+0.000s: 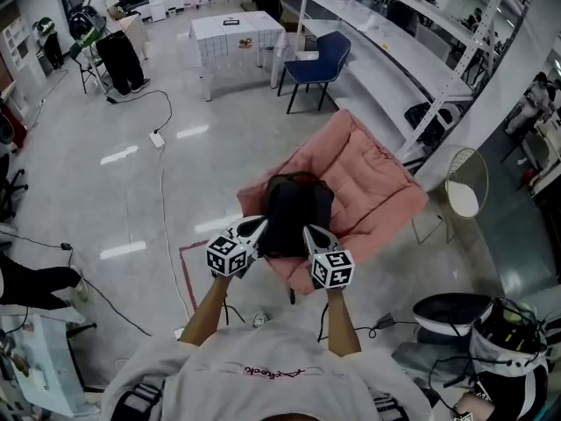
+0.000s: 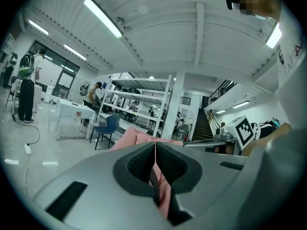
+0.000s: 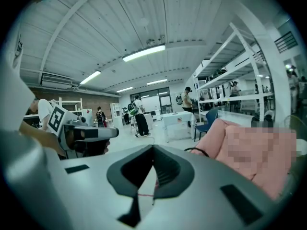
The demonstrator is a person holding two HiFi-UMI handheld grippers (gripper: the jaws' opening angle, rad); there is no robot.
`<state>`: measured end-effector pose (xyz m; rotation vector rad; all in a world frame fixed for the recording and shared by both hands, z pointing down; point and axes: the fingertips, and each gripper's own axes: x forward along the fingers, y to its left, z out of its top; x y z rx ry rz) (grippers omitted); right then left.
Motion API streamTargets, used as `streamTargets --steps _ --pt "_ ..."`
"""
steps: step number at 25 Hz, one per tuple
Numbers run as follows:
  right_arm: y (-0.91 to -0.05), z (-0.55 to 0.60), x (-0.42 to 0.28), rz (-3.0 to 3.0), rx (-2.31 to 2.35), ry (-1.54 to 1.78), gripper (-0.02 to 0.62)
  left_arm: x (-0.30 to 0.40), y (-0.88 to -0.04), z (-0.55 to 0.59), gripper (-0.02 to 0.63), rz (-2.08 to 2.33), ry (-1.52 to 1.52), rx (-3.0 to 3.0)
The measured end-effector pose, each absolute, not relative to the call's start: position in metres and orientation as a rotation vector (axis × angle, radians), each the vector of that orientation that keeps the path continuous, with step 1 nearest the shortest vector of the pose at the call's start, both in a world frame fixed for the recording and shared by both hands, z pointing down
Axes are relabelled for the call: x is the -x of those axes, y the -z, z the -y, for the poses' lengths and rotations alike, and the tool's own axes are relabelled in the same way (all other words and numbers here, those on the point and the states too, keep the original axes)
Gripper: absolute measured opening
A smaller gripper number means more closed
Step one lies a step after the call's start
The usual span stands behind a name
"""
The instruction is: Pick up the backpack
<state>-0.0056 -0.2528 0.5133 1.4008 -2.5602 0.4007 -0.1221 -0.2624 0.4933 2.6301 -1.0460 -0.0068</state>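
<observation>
A black backpack (image 1: 296, 210) stands on a pink cushioned chair (image 1: 372, 175) in the head view. My left gripper (image 1: 259, 227) is at the pack's lower left corner and my right gripper (image 1: 308, 232) at its lower right; both lie close against it, and whether they touch it is unclear. In the left gripper view the left gripper (image 2: 155, 145) has its jaws pressed together, with only pink cushion (image 2: 139, 139) beyond. The right gripper (image 3: 153, 150) is likewise shut with nothing between its jaws; a black strap loop (image 3: 197, 151) shows just right of it.
A blue chair (image 1: 320, 58), a white table (image 1: 237, 32) and long white shelving (image 1: 386, 73) stand behind the pink chair. A gold wire chair (image 1: 465, 191) is to its right. Cables and a power strip (image 1: 157, 139) lie on the floor at left. A person (image 1: 110, 33) stands far left.
</observation>
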Motion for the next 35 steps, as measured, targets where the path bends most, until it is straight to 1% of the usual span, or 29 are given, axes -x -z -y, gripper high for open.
streamTargets --steps 10,24,35 --pt "-0.526 0.264 0.016 2.515 -1.401 -0.426 0.018 0.129 -0.507 0.283 0.015 1.004 -0.018 -2.613" --pt "-0.54 0.281 -0.007 2.514 -1.413 -0.462 0.018 0.102 -0.522 0.306 0.015 0.982 -0.031 -2.597" --pt "-0.544 0.335 -0.021 2.56 -1.34 -0.477 0.018 0.088 -0.527 0.352 0.015 1.056 -0.049 -2.562"
